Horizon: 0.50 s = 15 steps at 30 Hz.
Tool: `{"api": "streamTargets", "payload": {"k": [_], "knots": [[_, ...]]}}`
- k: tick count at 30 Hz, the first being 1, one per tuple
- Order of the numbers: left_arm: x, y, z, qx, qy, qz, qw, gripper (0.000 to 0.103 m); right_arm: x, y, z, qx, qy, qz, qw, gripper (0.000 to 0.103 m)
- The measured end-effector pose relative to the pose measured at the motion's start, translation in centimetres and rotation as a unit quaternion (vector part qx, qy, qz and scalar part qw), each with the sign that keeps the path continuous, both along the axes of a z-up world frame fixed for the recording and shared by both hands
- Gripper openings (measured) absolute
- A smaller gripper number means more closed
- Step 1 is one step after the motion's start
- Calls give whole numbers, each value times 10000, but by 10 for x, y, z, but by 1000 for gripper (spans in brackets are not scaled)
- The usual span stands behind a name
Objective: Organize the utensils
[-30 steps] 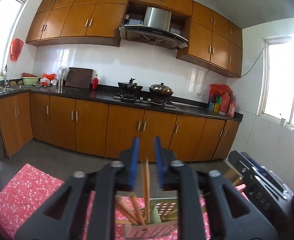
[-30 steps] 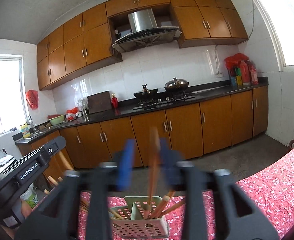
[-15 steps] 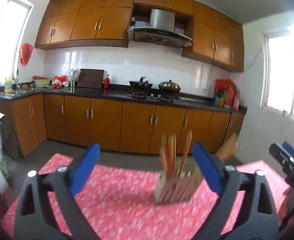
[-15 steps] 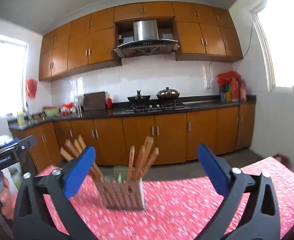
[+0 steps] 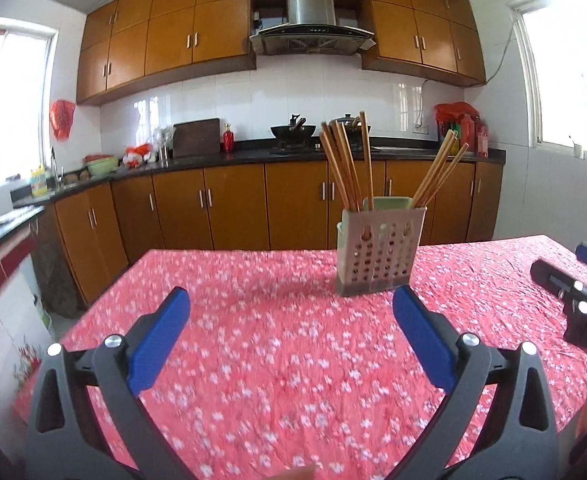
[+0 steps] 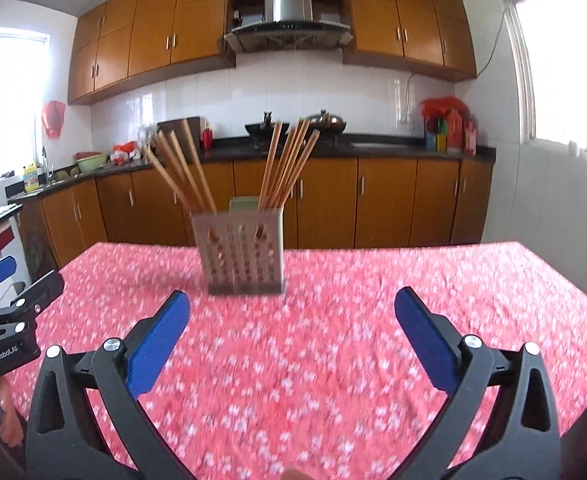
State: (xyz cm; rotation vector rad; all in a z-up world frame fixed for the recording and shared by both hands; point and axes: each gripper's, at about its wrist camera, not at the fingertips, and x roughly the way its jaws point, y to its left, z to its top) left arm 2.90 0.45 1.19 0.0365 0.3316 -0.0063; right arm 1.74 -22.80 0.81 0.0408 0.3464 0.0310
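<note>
Both your left gripper (image 5: 291, 320) and right gripper (image 6: 292, 320) hang with jaws released, empty; the chopsticks (image 5: 347, 164) look light, stiff and slippery, so pinch mid-shaft.
</note>
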Motion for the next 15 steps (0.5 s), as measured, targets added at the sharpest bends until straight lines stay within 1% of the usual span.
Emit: {"api": "streamTargets", "payload": {"k": [8,15], "knots": [[-11,-4,-16,-26,-10,25,10000,99,-17,3,-22,-197,19,-135,9997,101],[-14,-6,-25,-28,81,35,10000,99,-16,0,-27,-169,97,-157,9997,101]]}}
